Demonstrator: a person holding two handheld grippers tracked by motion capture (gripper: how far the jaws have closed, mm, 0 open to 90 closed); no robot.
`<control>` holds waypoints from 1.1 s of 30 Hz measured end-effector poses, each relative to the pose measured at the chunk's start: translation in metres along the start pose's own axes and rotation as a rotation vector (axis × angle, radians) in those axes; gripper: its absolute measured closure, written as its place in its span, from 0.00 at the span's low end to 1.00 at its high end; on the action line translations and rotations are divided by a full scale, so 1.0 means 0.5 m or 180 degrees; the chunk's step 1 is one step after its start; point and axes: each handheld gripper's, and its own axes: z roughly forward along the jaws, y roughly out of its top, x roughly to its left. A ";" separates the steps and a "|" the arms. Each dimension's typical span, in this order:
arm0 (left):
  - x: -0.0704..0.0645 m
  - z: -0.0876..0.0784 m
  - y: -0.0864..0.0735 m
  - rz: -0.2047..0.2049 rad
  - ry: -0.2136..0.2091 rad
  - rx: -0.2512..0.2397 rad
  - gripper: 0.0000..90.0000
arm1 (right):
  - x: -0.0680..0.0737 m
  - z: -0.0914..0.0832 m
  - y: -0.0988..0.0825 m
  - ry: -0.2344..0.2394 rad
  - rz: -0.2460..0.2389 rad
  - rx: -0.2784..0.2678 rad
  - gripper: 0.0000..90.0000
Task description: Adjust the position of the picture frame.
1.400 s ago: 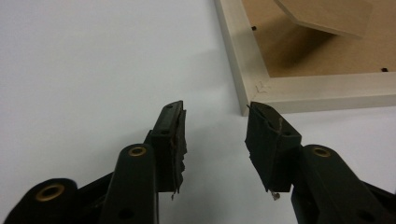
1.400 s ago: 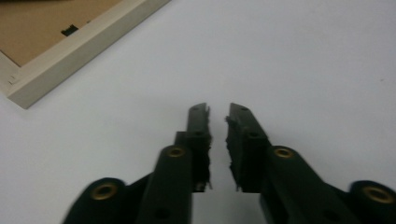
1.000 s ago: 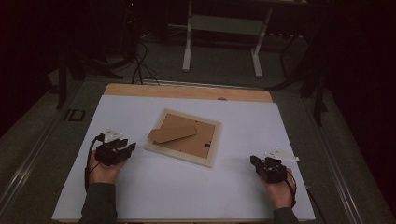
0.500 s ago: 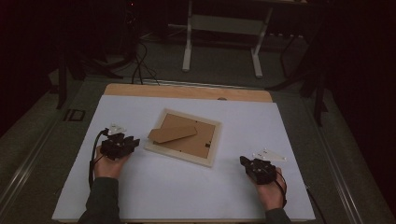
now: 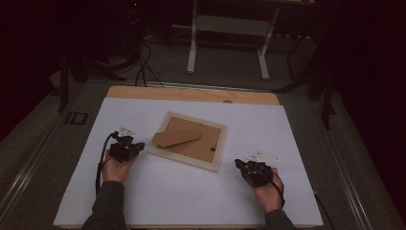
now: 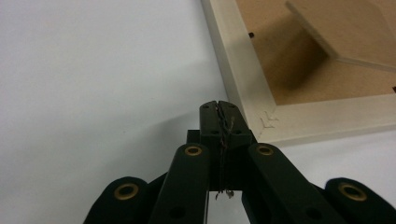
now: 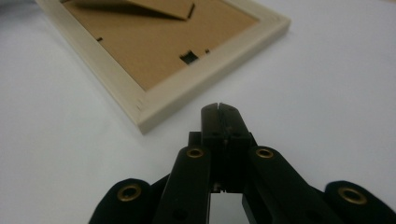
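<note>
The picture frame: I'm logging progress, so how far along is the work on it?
Done: little to see. The picture frame lies face down on the white sheet, its cardboard stand propped up. In hand: nothing is gripped; the left gripper, whose jaws have just been closing, sits shut and empty close to one corner, and the right gripper is shut near another. Left: any handling of the frame itself.
</note>
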 end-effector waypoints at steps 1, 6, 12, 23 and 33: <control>0.001 0.002 0.000 -0.0005 -0.0005 -0.0005 1.00 | 0.002 0.001 0.006 0.0027 -0.0023 -0.0009 1.00; -0.001 0.012 -0.001 -0.0017 -0.0025 -0.0015 1.00 | 0.009 0.007 0.021 0.0108 -0.0129 -0.0016 1.00; -0.006 0.023 -0.002 0.0007 -0.0049 0.0013 1.00 | 0.021 0.028 0.012 0.0191 -0.0135 0.0002 1.00; -0.012 0.034 -0.004 0.0056 -0.0032 0.0046 1.00 | 0.042 0.053 -0.003 0.0217 -0.0146 0.0147 1.00; -0.023 0.043 -0.004 0.0123 0.0029 0.0076 0.99 | 0.030 0.058 -0.012 0.0176 -0.0040 0.0142 1.00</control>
